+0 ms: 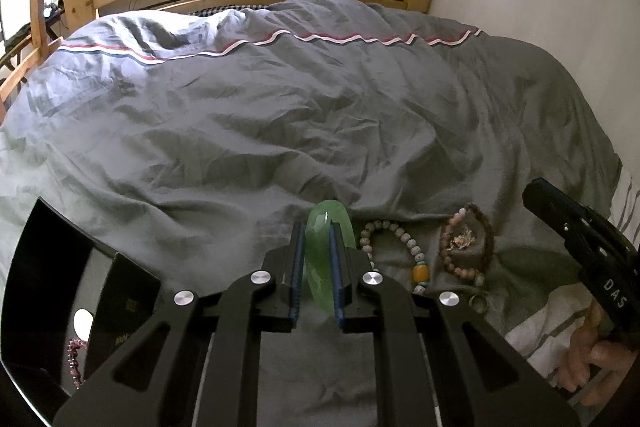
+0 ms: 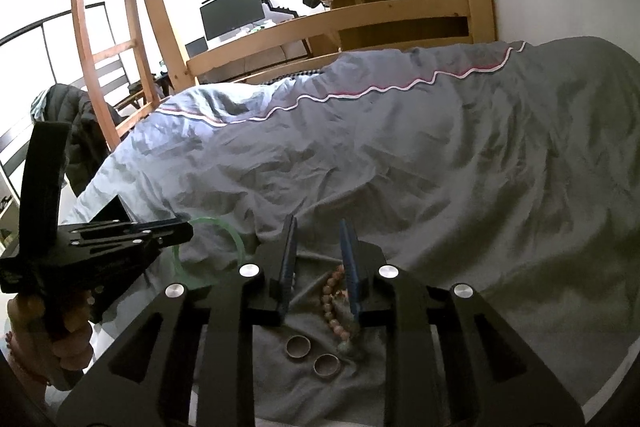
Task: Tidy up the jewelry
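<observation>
While pinching the green bangle (image 1: 325,259) upright, left gripper (image 1: 316,291) clamping; right gripper (image 2: 320,267) hovering parted over pink bead bracelet (image 2: 331,303).

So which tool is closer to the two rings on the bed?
Right. The right tool hovers open directly above the two rings, which lie between its fingers in its own view. The left tool is off to the side, shut on the green bangle.

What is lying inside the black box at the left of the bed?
In the black box, a purple bead strand and a pale round spot show. A dark panel and the left gripper, which holds the green bangle, cover the rest.
</observation>
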